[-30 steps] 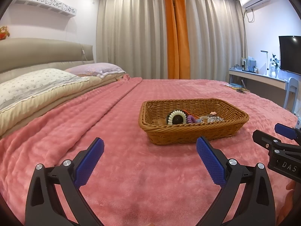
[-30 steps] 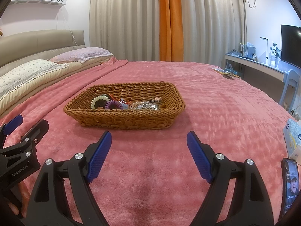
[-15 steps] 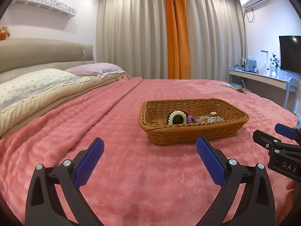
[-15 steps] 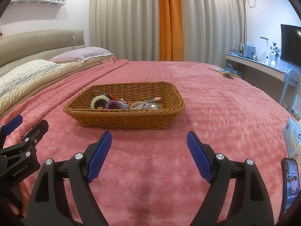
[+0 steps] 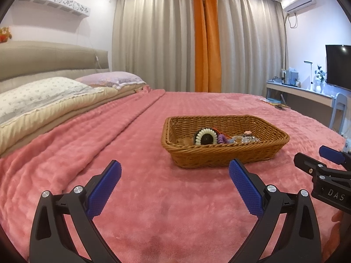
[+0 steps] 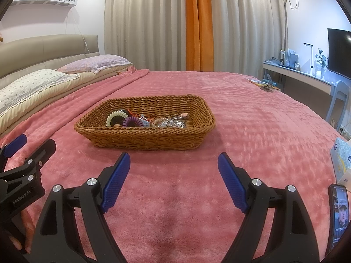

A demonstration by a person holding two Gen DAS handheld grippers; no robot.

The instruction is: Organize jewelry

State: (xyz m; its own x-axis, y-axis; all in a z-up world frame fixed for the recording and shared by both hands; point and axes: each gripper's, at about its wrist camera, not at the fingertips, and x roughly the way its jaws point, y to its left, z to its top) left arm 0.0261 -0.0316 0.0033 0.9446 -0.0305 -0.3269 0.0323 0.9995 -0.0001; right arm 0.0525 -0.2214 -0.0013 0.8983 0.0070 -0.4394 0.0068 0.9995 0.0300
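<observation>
The left gripper (image 5: 174, 173) has its jaws wide, with nothing between them. Its pads (image 5: 245, 186) are blue and bumpy on black plastic arms. The right gripper (image 6: 173, 168) is wide too and holds nothing. Both hang over a soft, fuzzy pink blanket (image 6: 252, 131). At 12 o'clock from the right gripper sits a brown woven basket (image 6: 142, 139), long with round corners. Inside lie curly hair ties, one cream (image 6: 114, 117) and one purple (image 6: 131, 121), beside shiny silver bits (image 6: 171, 122). From the left gripper the basket (image 5: 219, 155) sits at 1 o'clock.

Bright ceiling light, fisheye-warped edges
</observation>
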